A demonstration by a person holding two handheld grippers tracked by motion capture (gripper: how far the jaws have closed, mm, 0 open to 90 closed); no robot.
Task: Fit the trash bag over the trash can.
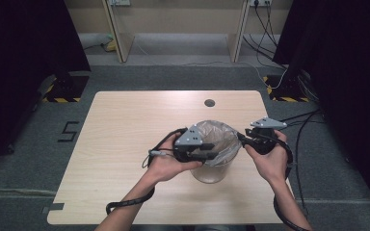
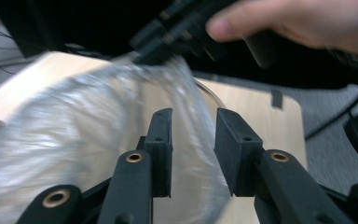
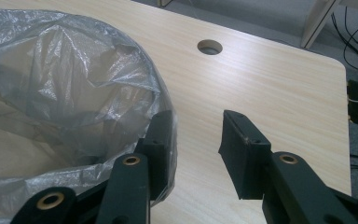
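Left gripper (image 2: 193,154): jaws apart, straddling the bin liner (image 2: 74,140) rim. Right gripper (image 3: 196,154): jaws apart at the opposite rim. Clear lined bin (image 1: 214,173): upright, table (image 1: 125,125) centre-front.

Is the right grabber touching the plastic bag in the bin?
Touching. In the right gripper view, one jaw of the right gripper presses against the plastic bag at the bin's rim, while the other jaw stands apart over the table.

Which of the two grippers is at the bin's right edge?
The right gripper, open: one of its fingers lies against the bag at the bin's right rim; the left gripper works the left side.
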